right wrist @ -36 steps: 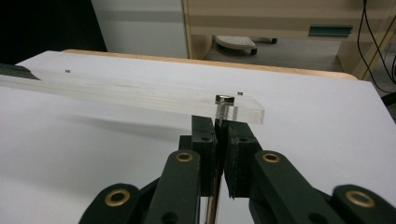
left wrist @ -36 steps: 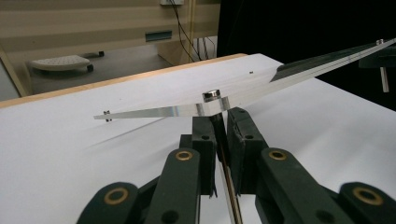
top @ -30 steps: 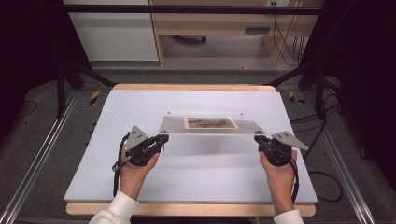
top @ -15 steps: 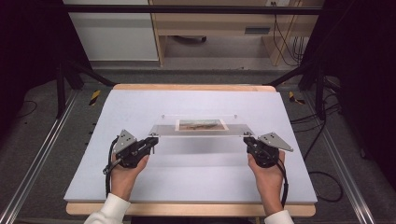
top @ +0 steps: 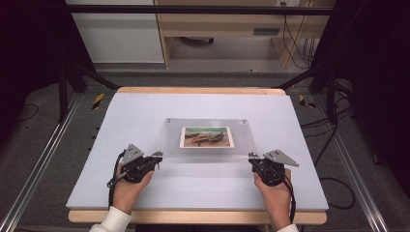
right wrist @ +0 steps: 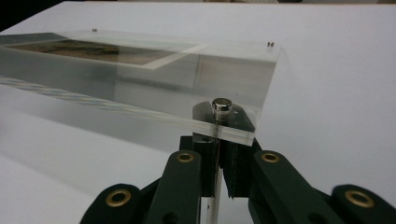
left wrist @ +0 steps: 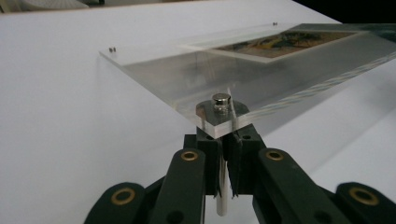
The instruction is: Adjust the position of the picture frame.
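Both pairs of jaws are clamped on the near corners of the clear photo frame (top: 208, 137), held mid-tabletop by the left gripper (top: 155, 157) and right gripper (top: 251, 157); it is judged stiff, slippery and scratch-prone.

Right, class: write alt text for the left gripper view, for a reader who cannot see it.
Two black jaws are shut on a thin post under the near corner of a clear plastic frame, where a small metal stud sits on top. The frame holds a picture and tilts above a white table.
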A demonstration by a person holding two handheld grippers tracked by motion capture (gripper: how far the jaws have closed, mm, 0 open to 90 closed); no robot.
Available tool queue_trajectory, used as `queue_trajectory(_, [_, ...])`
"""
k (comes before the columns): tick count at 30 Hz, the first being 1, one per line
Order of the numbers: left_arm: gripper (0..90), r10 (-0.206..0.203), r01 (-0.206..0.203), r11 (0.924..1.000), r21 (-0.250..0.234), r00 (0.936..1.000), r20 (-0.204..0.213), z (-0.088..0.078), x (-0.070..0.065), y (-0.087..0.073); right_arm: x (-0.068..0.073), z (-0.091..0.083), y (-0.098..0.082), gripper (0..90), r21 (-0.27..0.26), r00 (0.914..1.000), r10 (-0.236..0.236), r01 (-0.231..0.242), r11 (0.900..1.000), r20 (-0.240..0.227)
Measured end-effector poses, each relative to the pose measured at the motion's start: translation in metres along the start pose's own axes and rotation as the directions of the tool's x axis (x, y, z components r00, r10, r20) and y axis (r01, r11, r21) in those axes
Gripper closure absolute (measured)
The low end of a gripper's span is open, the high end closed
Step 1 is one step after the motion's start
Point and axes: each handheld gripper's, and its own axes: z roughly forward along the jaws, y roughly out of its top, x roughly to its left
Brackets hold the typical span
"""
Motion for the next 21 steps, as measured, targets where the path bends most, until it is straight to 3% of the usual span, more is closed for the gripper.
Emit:
queue_trajectory(3, [84.0,-0.014,0.013,0.9998,0.013,0.9999,0.006,0.001,0.0,-0.005,0.0,0.0,-0.004,84.8,0.019,0.9999,0.012,-0.012,1.0,-0.005])
queue_trajectory(14, [84.1,0.003,-0.001,0.9957,0.092,0.9999,-0.016,0.006,-0.003,-0.014,-0.003,0.003,-0.016,83.8,0.083,0.9991,0.034,-0.032,0.996,-0.026])
queue_trajectory(21, [84.2,0.007,-0.005,0.9953,0.096,0.9999,-0.014,0.007,-0.005,-0.015,-0.005,0.004,-0.017,83.9,0.09,0.9992,0.03,-0.028,0.996,-0.025])
